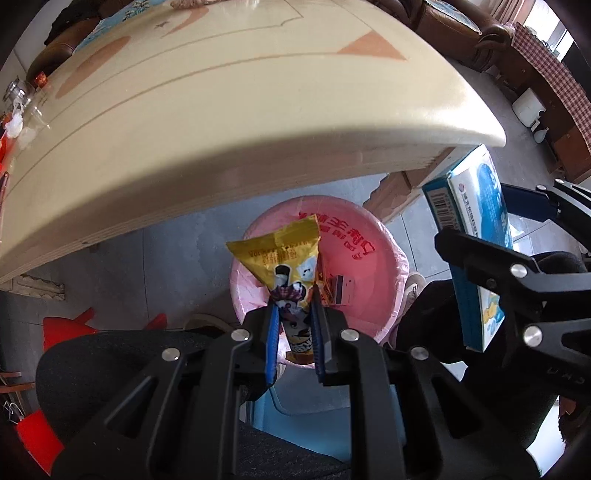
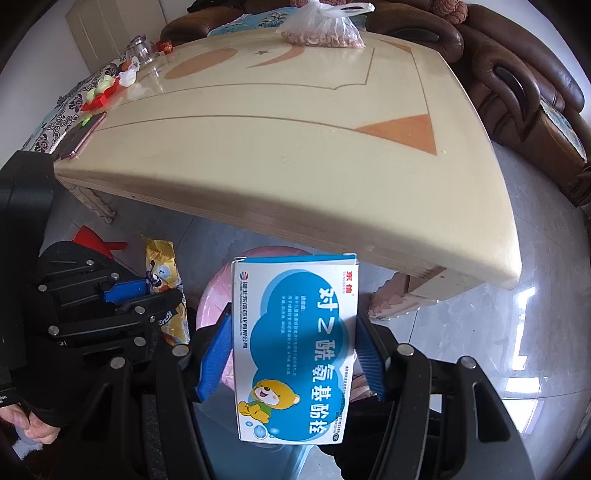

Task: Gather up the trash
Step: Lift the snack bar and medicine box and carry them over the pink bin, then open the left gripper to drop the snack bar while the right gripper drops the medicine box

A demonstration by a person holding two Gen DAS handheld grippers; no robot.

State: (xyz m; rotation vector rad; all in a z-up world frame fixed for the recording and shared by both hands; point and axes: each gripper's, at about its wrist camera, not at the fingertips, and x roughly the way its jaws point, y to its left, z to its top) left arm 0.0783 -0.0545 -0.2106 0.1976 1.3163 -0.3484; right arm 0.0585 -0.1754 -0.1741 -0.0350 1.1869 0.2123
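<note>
Two grippers are each clamped on a piece of trash above a pink-lined bin point(image 1: 369, 254) that stands on the grey floor just beside the near edge of a cream table point(image 1: 229, 122). From the left wrist view, the left gripper point(image 1: 294, 325) has its blue pads closed narrowly on the lower part of a yellow snack wrapper point(image 1: 284, 262), which stands up from the pads with its wide end directly over the bin's opening; a few small scraps already lie inside the bin. From the right wrist view, the right gripper point(image 2: 295, 354) is opened about as wide as a blue-and-white medicine box point(image 2: 295, 350) and presses its pads against the box's two long sides; the box shows a cartoon bear and Chinese lettering, and it hangs over the bin's rim, hiding most of it. The two tools sit near each other, the left one with its wrapper visible at the left of the right wrist view. On the far side of the table rest a plastic bag of nuts point(image 2: 325, 29), a glass jar point(image 2: 139, 48) and a phone point(image 2: 83, 134). Brown leather sofas point(image 2: 524, 92) flank the table.
</note>
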